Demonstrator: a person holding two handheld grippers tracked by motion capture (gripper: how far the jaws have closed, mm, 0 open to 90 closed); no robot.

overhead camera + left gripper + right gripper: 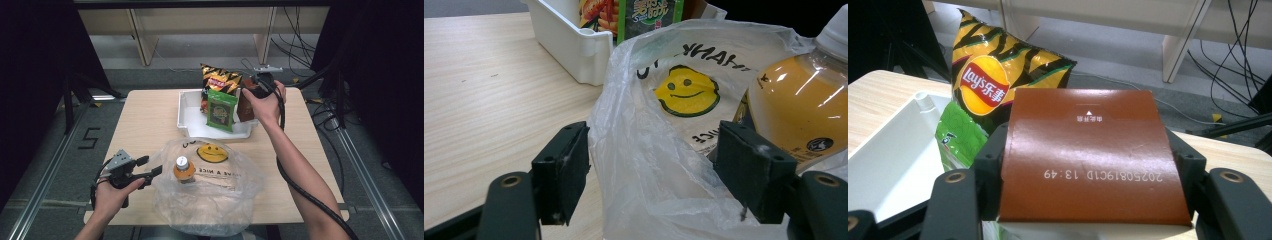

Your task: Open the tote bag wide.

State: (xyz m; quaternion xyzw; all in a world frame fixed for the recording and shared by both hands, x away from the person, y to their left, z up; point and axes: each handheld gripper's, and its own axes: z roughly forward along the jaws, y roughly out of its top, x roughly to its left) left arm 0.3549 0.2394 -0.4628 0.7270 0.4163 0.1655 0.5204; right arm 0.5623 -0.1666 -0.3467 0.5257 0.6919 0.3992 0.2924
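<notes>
A white tray at the back of the table holds a Lay's chips bag, a green packet and a brown box. My right gripper reaches into the tray's right end. In the right gripper view it is shut on the brown box, one pad pressing each side. A clear plastic bag with a smiley print lies nearer, an orange bottle upright inside. My left gripper stands open at the bag's left edge, the film loose between its jaws.
The wooden table has bare surface left of the tray. Pale furniture legs and loose cables lie on the floor beyond the far edge. Dark frames stand at both sides.
</notes>
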